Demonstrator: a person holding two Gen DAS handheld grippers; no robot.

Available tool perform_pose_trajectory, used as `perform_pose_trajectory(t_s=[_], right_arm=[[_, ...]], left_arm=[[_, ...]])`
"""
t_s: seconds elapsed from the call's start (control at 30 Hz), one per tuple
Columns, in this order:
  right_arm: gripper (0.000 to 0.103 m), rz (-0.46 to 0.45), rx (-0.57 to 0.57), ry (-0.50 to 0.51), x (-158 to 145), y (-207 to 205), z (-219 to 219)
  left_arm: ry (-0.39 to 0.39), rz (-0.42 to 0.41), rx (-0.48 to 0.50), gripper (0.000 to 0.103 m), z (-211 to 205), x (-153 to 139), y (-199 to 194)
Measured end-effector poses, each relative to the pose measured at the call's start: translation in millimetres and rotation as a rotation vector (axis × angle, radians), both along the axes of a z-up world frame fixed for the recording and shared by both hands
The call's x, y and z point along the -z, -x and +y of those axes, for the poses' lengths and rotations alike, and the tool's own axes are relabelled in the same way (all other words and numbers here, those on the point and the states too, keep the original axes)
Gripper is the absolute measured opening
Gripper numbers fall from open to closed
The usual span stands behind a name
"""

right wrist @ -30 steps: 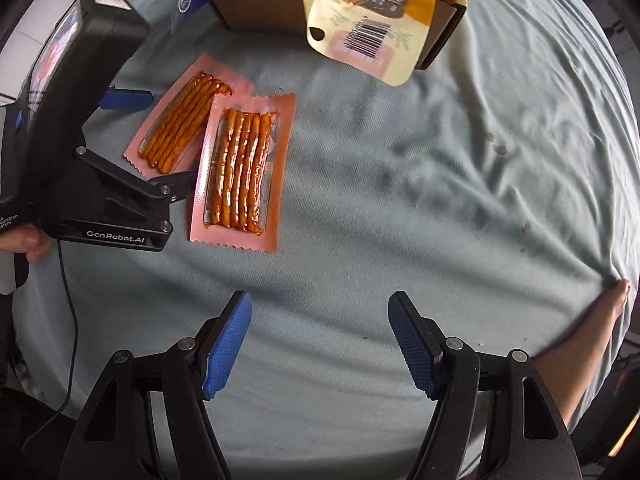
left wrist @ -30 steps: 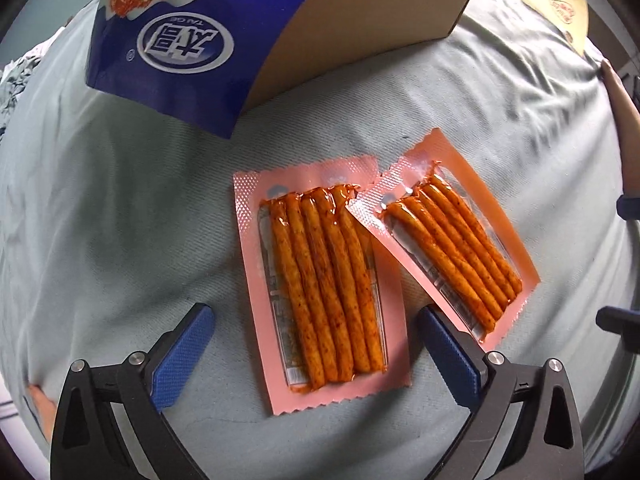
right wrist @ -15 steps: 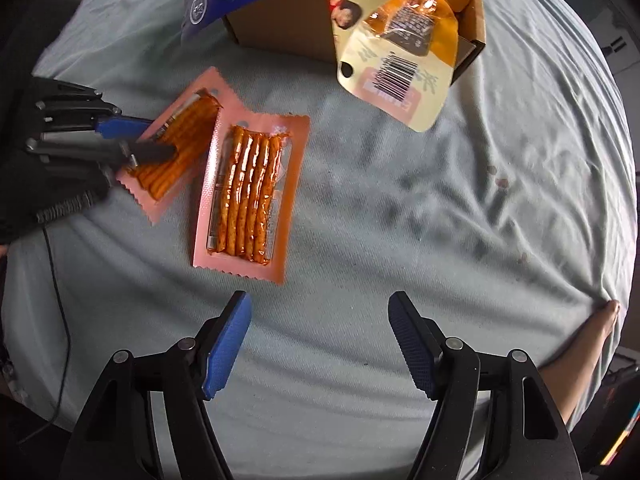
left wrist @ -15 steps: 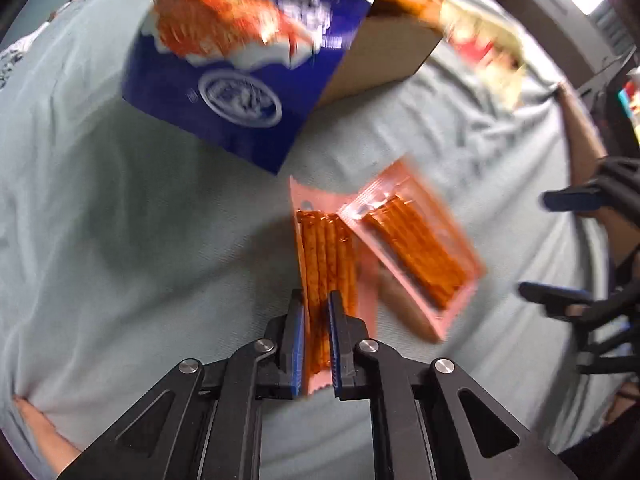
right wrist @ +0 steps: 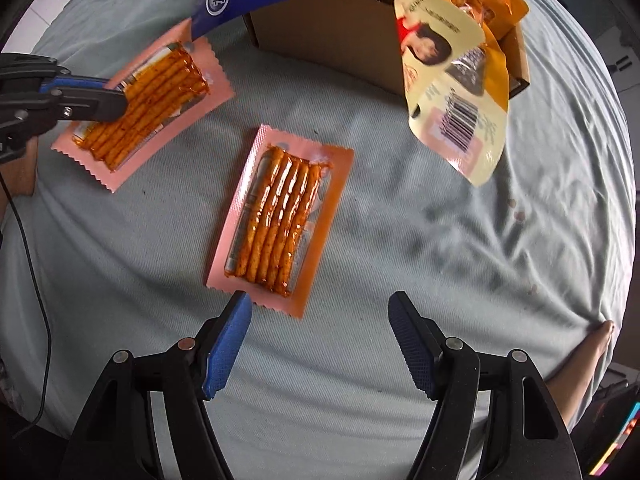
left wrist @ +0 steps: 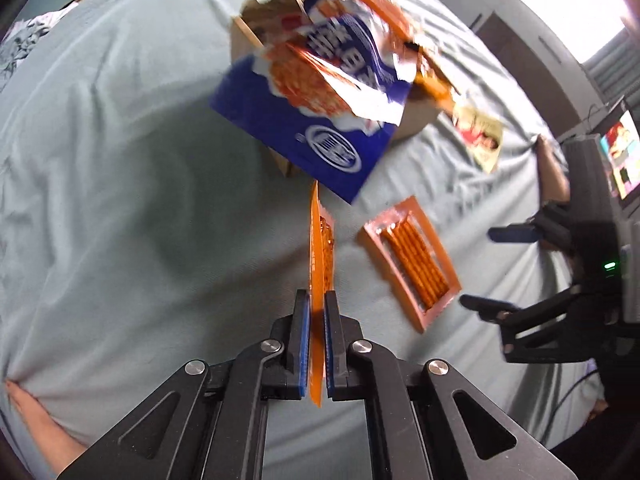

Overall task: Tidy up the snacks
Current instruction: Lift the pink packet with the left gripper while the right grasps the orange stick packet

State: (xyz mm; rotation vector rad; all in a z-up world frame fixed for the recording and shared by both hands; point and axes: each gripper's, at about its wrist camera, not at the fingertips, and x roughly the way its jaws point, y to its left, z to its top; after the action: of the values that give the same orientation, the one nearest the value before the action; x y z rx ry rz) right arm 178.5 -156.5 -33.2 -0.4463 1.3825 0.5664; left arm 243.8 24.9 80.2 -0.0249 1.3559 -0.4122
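My left gripper is shut on a pink packet of spicy orange sticks, held edge-on above the cloth; it also shows in the right wrist view, gripped from the left by the left gripper. A second pink packet of sticks lies flat on the cloth just ahead of my open right gripper; it shows in the left wrist view too. The cardboard box holds several snack bags at the back.
A blue snack bag hangs over the box's side. A yellow packet with a barcode droops over the box's front. The grey-blue cloth covers the whole surface. A bare foot rests at the right edge.
My left gripper has closed on one stick packet and lifted it away from the other, turning it on edge. My right gripper has moved forward toward the packet left on the cloth.
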Motion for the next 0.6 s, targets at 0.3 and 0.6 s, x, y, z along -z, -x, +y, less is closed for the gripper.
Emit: perform_pose_trajectory(t_s=[0.3, 0.6], right_arm=[[0.070, -0.002, 0.004, 0.014, 7.5, -5.6, 2.2], [0.070, -0.013, -0.013, 0.019, 4.7, -3.2, 17.0]], left_arm=[[-0.021, -0.158, -0.108, 0.004, 37.1, -36.1, -0.2], [0.087, -0.184, -0.125, 0.004, 41.9, -46.5, 2.6]])
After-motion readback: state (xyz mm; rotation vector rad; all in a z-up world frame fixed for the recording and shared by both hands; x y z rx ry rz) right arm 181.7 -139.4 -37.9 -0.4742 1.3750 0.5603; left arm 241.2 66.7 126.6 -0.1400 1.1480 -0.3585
